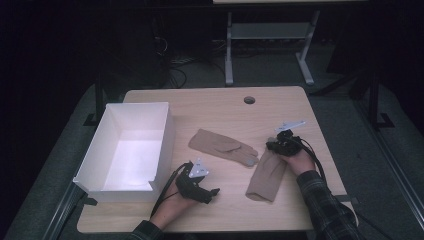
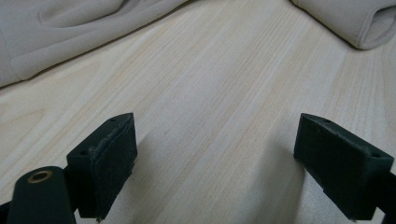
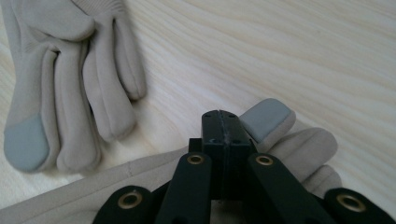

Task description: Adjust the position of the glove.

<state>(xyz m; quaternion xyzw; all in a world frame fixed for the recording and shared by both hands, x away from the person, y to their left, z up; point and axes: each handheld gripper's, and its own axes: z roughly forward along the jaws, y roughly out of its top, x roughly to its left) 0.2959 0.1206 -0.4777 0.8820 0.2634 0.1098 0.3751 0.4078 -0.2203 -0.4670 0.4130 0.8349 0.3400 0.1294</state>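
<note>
Two beige gloves lie on the wooden table [image 1: 220, 210]. One glove [image 1: 222, 146] rests flat at the centre, its fingers [image 3: 70, 84] spread and one tip grey. The other glove [image 1: 267, 175] lies to its right, cuff toward me. My right gripper [image 1: 278, 146] [image 3: 223, 123] is shut, its jaws pressed together right over that glove's fingers [image 3: 299, 144]; no fabric shows between the pads. My left gripper [image 1: 214, 192] [image 2: 215, 158] rests low over bare wood near the front, open and holding nothing, with the central glove [image 2: 70, 32] and the other's cuff [image 2: 359, 21] ahead of it.
A white open box [image 1: 167, 135] stands at the table's left side, beside my left hand. A round cable hole [image 1: 249, 100] sits near the far edge. Beyond the table stands a metal desk frame [image 1: 229, 50] on a dark floor.
</note>
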